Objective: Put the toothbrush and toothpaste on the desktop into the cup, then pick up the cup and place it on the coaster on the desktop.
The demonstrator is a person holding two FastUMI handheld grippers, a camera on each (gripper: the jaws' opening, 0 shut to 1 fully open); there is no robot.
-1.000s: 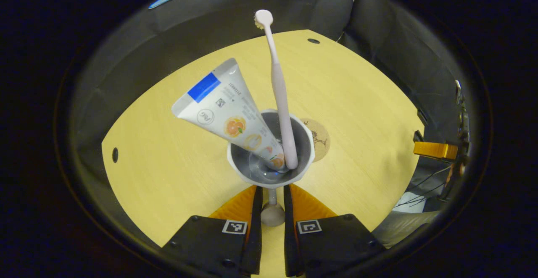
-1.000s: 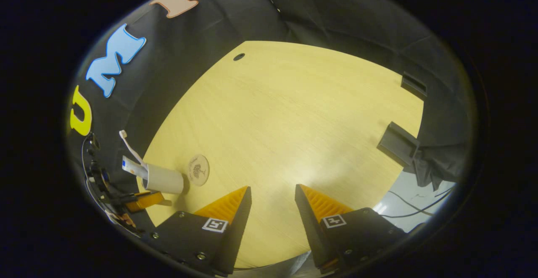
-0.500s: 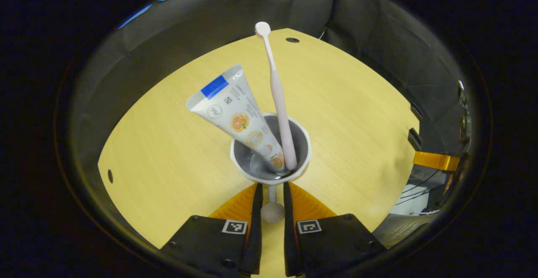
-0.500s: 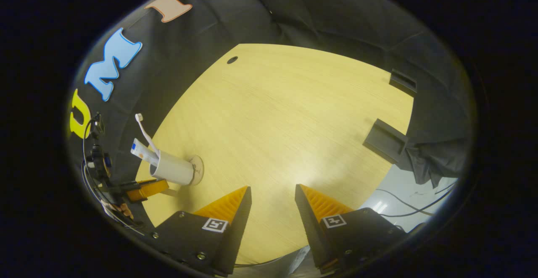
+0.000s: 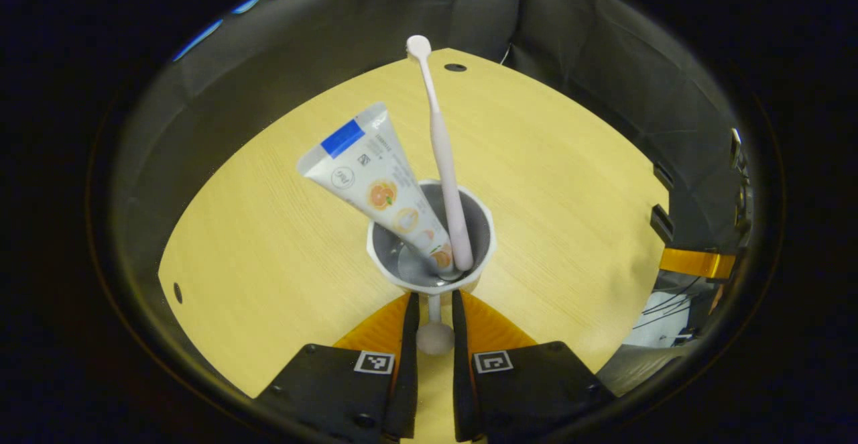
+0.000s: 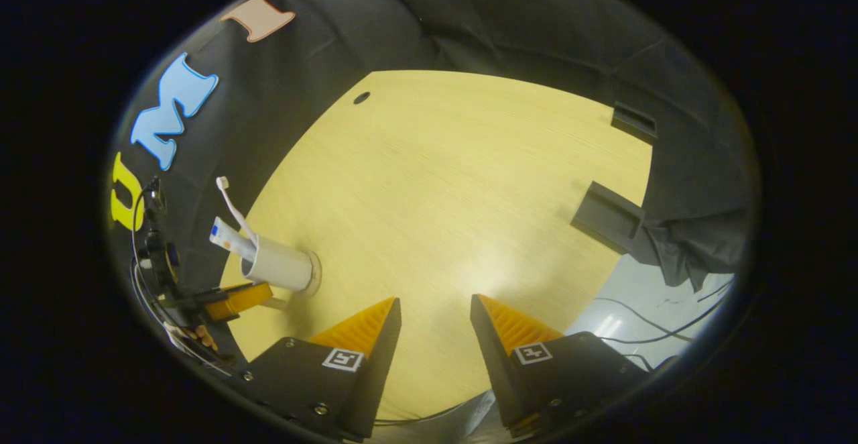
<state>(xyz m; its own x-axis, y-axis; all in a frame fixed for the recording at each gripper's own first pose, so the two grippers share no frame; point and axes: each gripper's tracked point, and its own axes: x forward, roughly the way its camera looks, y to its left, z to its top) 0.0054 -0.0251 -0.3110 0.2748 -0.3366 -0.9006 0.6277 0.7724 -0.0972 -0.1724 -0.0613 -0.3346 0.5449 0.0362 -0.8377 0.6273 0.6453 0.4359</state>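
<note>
A white cup [image 5: 480, 224] with a grey inside holds a pink toothbrush [image 5: 440, 142] and a white toothpaste tube [image 5: 370, 176], both leaning out of it. My left gripper [image 5: 434, 304] is shut on the cup's thin handle [image 5: 435, 328], just below the rim. In the right gripper view the cup [image 6: 281, 267] stands on the round coaster [image 6: 315, 275], whose edge peeks out beneath it, with the left gripper's orange finger [image 6: 238, 296] beside it. My right gripper [image 6: 434, 311] hangs open over the bare wooden desktop [image 6: 456, 182], far from the cup.
Two black blocks [image 6: 606, 214] [image 6: 633, 122] sit at the desktop's right edge in the right gripper view. A small hole [image 6: 361, 98] marks the far corner. Cables [image 6: 643, 310] lie on the floor beyond the edge. The right gripper's orange finger [image 5: 694, 261] shows at the far right.
The left gripper carried the cup sideways over the coaster and set it down on it. The coaster went out of sight under the cup in the left gripper view.
</note>
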